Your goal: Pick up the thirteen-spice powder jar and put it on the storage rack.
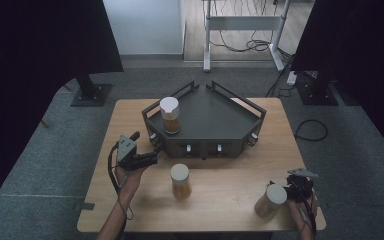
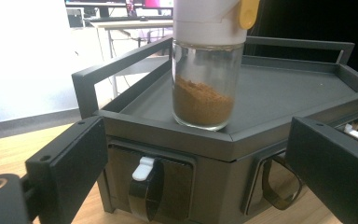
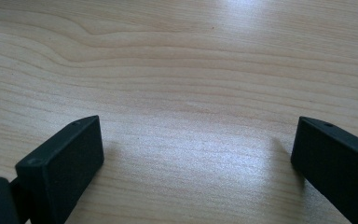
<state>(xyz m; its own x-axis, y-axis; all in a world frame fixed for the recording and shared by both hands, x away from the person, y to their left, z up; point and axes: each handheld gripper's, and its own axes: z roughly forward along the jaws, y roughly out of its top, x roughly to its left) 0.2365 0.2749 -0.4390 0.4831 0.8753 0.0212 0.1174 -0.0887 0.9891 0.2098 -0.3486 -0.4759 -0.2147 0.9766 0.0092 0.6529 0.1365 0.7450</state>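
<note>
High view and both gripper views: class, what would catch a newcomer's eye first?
A dark angular tray stands at the far middle of the wooden table, with a white-capped spice jar of brown powder on its left front corner. Two more jars stand on the table: one centre front, one by the open right gripper.

Three jars with pale lids are here, counted against one dark tray (image 1: 230, 120). One jar (image 1: 170, 116) stands on the tray at its left front corner. A second jar (image 1: 180, 181) stands on the one wooden table (image 1: 130, 115), just in front of the tray. A third jar (image 1: 271, 200) stands well in front of the tray, toward its right. Two grippers are present: one (image 1: 147, 159) beside the tray's left front, one (image 1: 300, 187) beside the third jar.
</note>
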